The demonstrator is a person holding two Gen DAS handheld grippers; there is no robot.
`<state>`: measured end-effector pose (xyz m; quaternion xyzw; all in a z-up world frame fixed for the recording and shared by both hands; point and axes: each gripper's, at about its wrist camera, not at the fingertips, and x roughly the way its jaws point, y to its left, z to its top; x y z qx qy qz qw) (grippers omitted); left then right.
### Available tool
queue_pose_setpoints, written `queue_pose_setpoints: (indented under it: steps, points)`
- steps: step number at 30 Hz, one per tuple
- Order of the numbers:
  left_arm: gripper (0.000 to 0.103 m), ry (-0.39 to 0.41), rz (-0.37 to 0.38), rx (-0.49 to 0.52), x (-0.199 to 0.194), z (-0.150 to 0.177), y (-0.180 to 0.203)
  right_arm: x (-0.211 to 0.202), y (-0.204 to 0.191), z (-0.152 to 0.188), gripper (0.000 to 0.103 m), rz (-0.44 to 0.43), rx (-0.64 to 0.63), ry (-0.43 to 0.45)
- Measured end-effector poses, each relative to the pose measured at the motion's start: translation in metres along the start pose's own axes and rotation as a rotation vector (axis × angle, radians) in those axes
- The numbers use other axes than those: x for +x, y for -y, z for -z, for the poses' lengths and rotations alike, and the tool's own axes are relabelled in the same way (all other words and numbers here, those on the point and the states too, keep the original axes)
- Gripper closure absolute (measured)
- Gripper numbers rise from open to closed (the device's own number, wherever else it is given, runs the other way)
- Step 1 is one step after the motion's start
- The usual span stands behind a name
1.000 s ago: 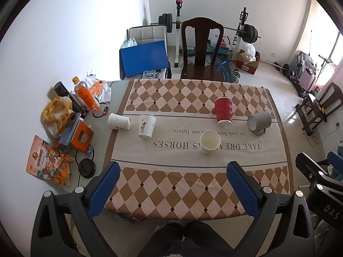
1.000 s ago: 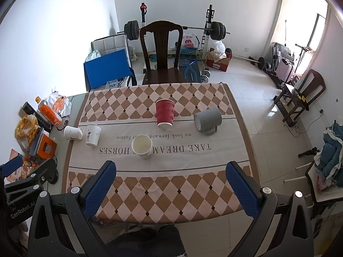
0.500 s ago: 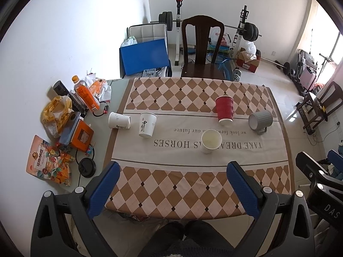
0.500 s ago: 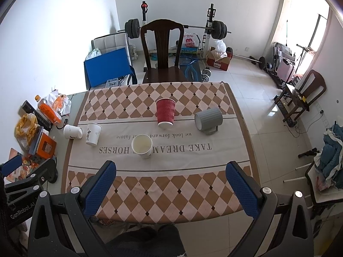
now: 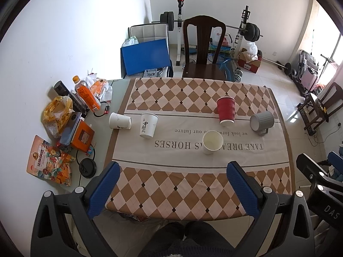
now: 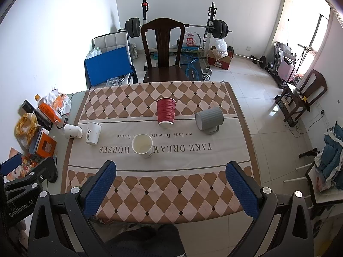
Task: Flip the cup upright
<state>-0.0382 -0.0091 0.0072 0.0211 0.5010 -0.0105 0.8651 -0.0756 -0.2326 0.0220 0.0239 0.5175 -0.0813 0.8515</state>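
Here, a ribbed grey mug [image 6: 209, 120] lies sideways on checkered cloth [image 6: 150, 188].

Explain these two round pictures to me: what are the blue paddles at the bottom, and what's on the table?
There is no robot arm: a person holds a two-finger tool in each hand, each with a fisheye camera looking along its blue fingers. One picture is from the left tool, the other from the right tool. Both are open, holding nothing, above the near edge of the checked tablecloth. On it: a red cup, a grey mug on its side, three white paper cups, one lying on its side. Snacks and a bottle clutter the left.
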Motion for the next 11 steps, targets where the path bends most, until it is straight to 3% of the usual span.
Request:
queue_pose_setpoints:
  steps: [11]
  points:
    - [0.001,-0.004,-0.002,0.001,0.0003,0.0005,-0.0026,0.0040,-0.0014,-0.0023,0.000,-0.003,-0.005,-0.008]
